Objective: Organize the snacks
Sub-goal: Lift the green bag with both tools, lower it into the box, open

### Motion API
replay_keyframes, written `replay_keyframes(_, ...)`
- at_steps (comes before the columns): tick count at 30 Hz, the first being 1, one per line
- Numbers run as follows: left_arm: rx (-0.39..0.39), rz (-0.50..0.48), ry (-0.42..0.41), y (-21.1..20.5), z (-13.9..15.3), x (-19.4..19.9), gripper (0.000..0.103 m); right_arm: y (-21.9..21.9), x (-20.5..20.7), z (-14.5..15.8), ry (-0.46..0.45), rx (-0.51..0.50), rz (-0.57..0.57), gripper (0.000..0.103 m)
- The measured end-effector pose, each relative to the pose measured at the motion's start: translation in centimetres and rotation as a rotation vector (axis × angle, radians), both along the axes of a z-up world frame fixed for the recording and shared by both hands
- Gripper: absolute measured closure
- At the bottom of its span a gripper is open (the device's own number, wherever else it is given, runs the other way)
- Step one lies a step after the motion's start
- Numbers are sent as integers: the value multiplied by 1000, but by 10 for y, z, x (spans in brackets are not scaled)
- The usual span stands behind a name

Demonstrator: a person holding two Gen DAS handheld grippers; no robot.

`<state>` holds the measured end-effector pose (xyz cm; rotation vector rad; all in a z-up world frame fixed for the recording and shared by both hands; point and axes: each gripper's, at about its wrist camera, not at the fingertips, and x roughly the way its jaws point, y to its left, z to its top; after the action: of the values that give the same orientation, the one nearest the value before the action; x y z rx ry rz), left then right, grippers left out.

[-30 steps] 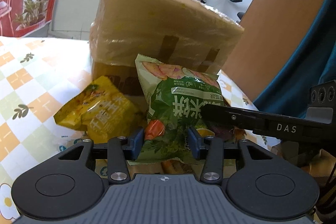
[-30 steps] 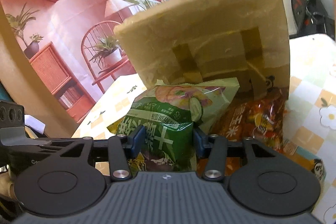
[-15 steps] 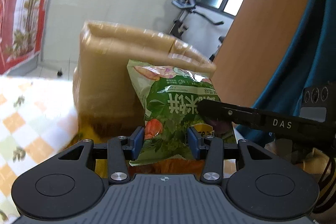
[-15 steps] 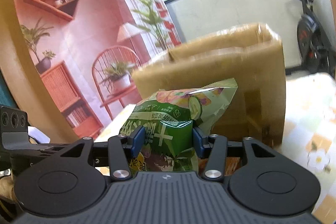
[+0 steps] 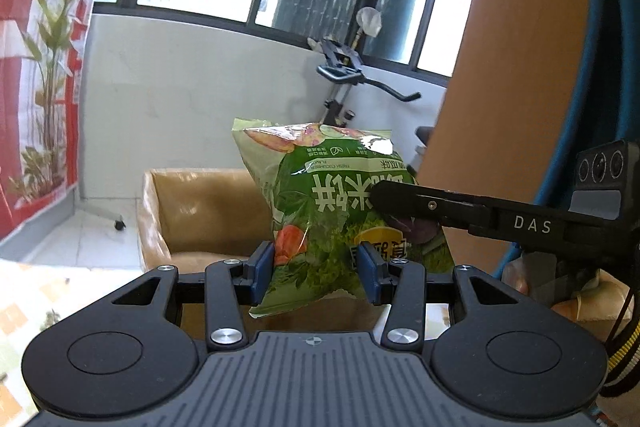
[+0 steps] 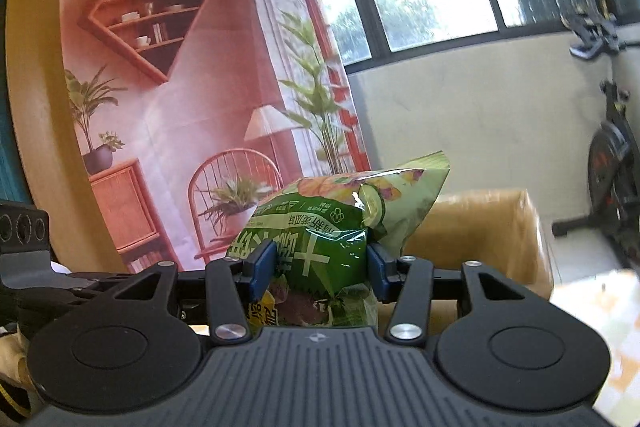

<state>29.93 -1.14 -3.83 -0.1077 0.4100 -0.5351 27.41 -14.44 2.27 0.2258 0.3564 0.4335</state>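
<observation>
Between both tools' pads: snack bag.

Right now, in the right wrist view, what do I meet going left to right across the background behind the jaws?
Printed backdrop → green snack bag held between the jaws → cardboard box → exercise bike.

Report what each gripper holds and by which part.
Both hold one green snack bag: the left gripper clamps its lower edge, the right gripper pinches its lower side.
</observation>
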Motion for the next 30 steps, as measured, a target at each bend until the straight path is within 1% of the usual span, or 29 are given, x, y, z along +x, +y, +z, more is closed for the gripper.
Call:
replay_keyframes(3,11,32,2,2,3,19,55,1,29,1,-6,2,17,53)
replay_keyframes(8,39,79,27,12,5,54,55,-2,83,-6,21,48,50,53)
replay_keyframes(12,77,100,46,15,7,78,55,-8,126,-20,97,117,56,53)
replay_keyframes(15,106,107,70,19,4,89,55,-13,148,-33,145,160,49,53)
replay_keyframes(21,147,117,112,25,-5,98,55,-24,176,-62,278,240,24,52)
replay_keyframes(24,142,116,121,28,-7,98,56,-25,181,-73,340,234,9,50)
replay_keyframes(27,161,121,112,26,-7,96,55,-23,188,-79,413,201,-21,46)
replay_keyframes(28,170,120,107,25,-6,95,54,-24,189,-81,431,205,-18,44)
replay_keyframes(30,174,126,104,25,-4,94,54,-27,188,-81,441,209,-15,37)
